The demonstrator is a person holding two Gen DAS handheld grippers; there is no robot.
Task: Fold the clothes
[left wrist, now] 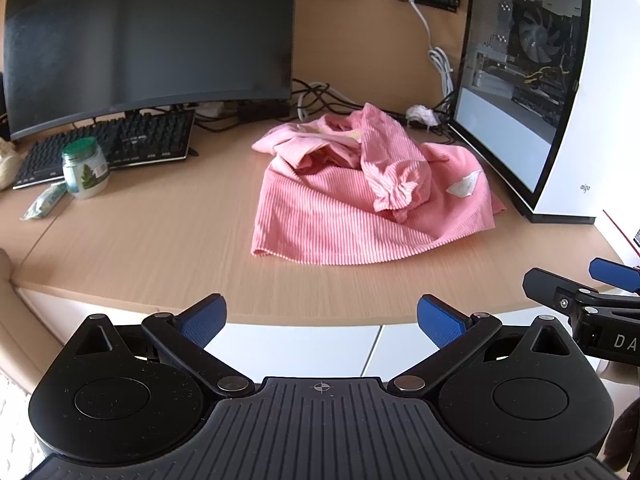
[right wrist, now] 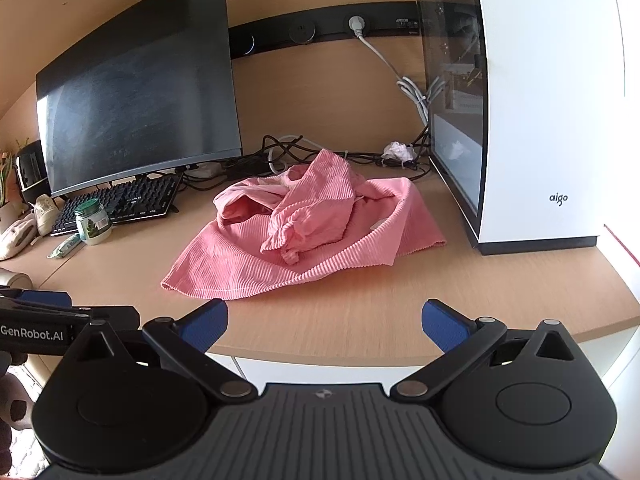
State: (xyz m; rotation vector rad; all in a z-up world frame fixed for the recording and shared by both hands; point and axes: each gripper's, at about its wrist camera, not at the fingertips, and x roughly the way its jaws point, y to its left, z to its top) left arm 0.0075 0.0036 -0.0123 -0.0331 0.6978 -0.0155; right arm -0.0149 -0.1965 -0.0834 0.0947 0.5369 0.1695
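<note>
Pink ribbed garment [left wrist: 360, 200], crumpled in a loose heap on the wooden desk [left wrist: 160, 248]. A sleeve with a gathered cuff [left wrist: 394, 190] lies folded across its top; a small pale patch [left wrist: 464, 186] shows toward its 3 o'clock side, and one straight hem runs along its near edge. The garment rests between the dark monitor [left wrist: 152, 36] at 10 o'clock and the white computer case [left wrist: 560, 92] at 2 o'clock, with a black keyboard [left wrist: 116, 144] and a green-lidded jar [left wrist: 85, 168] at 9 o'clock.

Left gripper [left wrist: 322, 320]: jaws spread wide, holding nothing; the garment lies at 12 o'clock, well apart from the blue pads [left wrist: 204, 320].

Right gripper [right wrist: 325, 324]: jaws likewise spread and empty; the garment lies at 12 o'clock, its near hem close to the left pad [right wrist: 206, 324] though not touching.
</note>
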